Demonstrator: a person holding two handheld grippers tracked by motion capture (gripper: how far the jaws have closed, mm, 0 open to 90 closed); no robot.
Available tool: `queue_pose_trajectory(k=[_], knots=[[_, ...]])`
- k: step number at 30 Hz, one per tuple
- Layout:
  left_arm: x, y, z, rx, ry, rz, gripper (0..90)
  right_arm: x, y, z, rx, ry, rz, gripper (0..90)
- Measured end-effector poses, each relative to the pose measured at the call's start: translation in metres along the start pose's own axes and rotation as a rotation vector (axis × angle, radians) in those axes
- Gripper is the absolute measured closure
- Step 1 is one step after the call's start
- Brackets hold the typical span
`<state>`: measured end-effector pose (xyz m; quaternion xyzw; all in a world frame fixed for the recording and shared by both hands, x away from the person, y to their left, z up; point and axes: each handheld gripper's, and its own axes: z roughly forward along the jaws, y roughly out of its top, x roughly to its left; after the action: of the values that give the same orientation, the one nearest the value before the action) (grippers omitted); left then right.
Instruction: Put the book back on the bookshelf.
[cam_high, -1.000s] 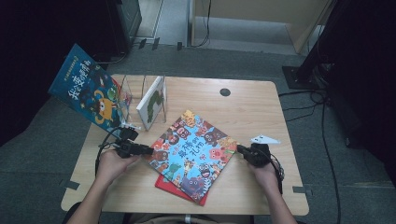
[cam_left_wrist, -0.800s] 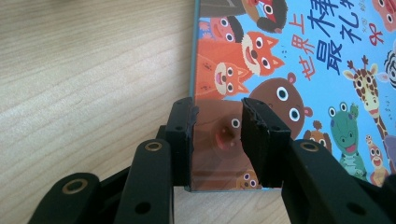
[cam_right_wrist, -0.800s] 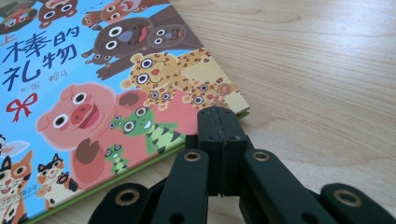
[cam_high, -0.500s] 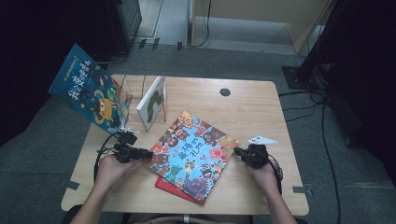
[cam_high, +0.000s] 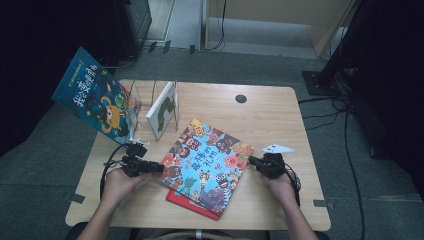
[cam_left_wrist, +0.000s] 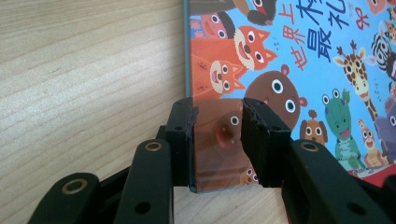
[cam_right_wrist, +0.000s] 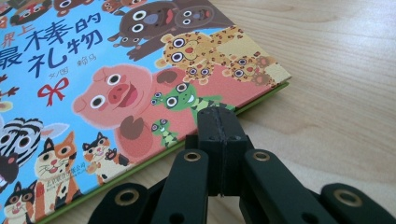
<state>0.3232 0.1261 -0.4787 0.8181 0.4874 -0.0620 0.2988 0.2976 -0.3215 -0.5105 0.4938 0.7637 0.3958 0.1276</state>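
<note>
A picture book (cam_high: 207, 162) with cartoon animals on a blue cover lies slantwise on the wooden table (cam_high: 270, 115), on top of a red book (cam_high: 192, 206). My left gripper (cam_high: 159, 168) is at the book's left corner. In the left gripper view its jaws (cam_left_wrist: 215, 107) stand apart over that corner of the book (cam_left_wrist: 317, 70), and the shaded cover shows between the pads. My right gripper (cam_high: 251, 161) is at the book's right edge. In the right gripper view it (cam_right_wrist: 218, 114) is shut, pads together, its tip against the book's (cam_right_wrist: 93, 70) green-edged side.
A clear stand (cam_high: 145, 102) at the back left holds a white book (cam_high: 162, 109). A large blue book (cam_high: 95, 100) leans out over the table's left edge. A black cable hole (cam_high: 241, 98) is at the back. Bare wood (cam_right_wrist: 336, 70) lies right of the book.
My left gripper has slipped a little toward the near edge, staying at the book's left corner. The right gripper and the books have not moved.
</note>
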Motion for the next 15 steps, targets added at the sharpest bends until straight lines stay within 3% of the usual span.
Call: queue_pose_trajectory(k=[10,12,15], knots=[[-0.0055,-0.0044,0.0006,-0.015,0.013,0.007,62.0,-0.0018,0.0074,0.0082,-0.007,-0.019,-0.014,90.0],[-0.0059,-0.0040,0.0023,-0.003,0.035,0.021,60.8,-0.0024,0.0082,0.0087,-0.006,-0.015,-0.009,90.0],[-0.0033,-0.0025,0.0033,0.003,0.026,0.015,59.5,-0.0025,0.0087,0.0087,-0.006,-0.018,-0.015,89.5]])
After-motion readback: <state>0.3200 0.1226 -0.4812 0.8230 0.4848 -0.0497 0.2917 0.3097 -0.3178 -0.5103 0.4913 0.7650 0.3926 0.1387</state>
